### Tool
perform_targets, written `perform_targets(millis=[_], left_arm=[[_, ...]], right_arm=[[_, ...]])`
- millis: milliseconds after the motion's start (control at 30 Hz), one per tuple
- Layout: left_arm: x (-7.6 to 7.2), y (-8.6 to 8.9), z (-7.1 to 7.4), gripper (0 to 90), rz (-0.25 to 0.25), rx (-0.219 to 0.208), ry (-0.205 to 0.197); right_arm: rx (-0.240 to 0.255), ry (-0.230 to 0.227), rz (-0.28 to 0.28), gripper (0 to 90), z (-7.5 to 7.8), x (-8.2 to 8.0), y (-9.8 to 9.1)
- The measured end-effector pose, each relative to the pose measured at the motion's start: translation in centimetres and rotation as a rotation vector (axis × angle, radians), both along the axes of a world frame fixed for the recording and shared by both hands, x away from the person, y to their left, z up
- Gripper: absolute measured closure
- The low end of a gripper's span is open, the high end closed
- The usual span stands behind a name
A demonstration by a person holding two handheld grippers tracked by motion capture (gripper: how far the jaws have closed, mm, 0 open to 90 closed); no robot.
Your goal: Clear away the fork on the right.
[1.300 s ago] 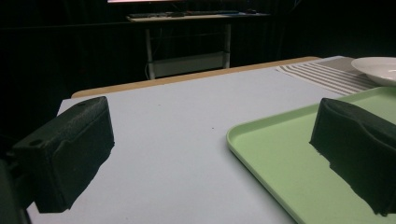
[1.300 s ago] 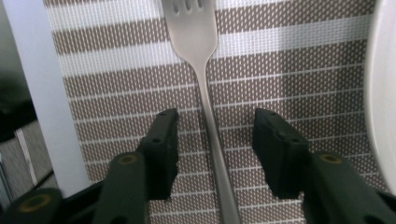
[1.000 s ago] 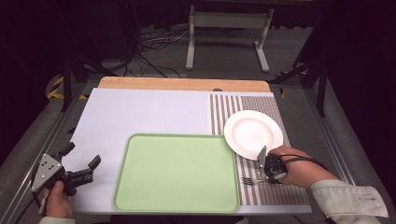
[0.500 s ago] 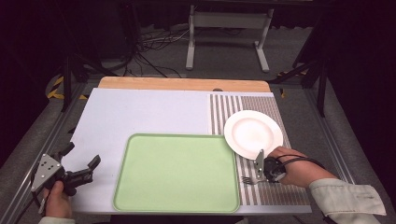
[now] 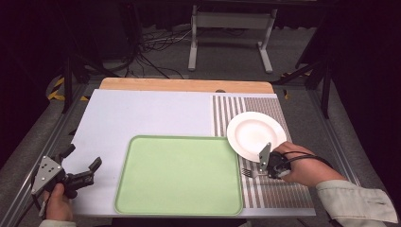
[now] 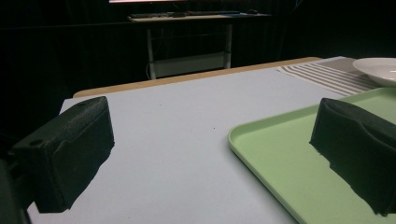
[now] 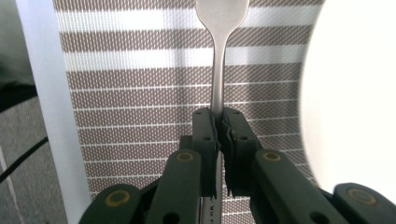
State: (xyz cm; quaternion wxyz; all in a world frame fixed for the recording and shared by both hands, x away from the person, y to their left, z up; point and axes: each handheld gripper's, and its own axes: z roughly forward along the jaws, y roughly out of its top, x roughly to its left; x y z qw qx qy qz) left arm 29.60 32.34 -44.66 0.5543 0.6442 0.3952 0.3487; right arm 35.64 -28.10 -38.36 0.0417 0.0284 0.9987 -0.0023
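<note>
Your high view looks forward and down on the whole table [image 5: 142,113] from your side. Your left gripper view sits low at the near left corner, facing far and right across the tray [image 6: 299,154] toward the plate [image 6: 380,70]. Your right gripper view looks close down on the striped mat [image 7: 140,93], the plate's edge beside it.

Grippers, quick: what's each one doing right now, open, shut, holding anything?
Left gripper: open, holding nothing, at the table's near left corner.
Right gripper: shut on the fork handle, above the striped placemat.
</note>
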Motion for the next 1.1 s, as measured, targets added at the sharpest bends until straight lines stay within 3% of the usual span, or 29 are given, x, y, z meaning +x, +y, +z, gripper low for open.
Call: perform_targets(millis=[333,500,700,733,967,1100], left_arm=[[0.0,0.0,0.0,0.3,0.001,-0.004,0.002],[0.0,0.0,0.0,0.3,0.002,-0.005,0.002],[0.0,0.0,0.0,0.3,0.000,-0.003,0.000],[0.0,0.0,0.0,0.3,0.001,-0.003,-0.001],[0.0,0.0,0.0,0.3,0.001,-0.003,-0.001],[0.0,0.0,0.0,0.3,0.002,-0.004,-0.002]], right_arm=[[0.085,-0.067,-0.093,84.9,2.4,0.1,0.2],[0.131,-0.094,-0.101,84.9,3.6,0.0,0.4],[0.243,-0.072,-0.211,84.9,4.6,0.0,0.9],[0.263,-0.087,-0.222,84.9,4.8,-0.1,1.1],[0.360,-0.086,-0.314,84.9,5.6,-0.1,2.2],[0.394,-0.062,-0.379,85.0,5.8,0.1,3.0]])
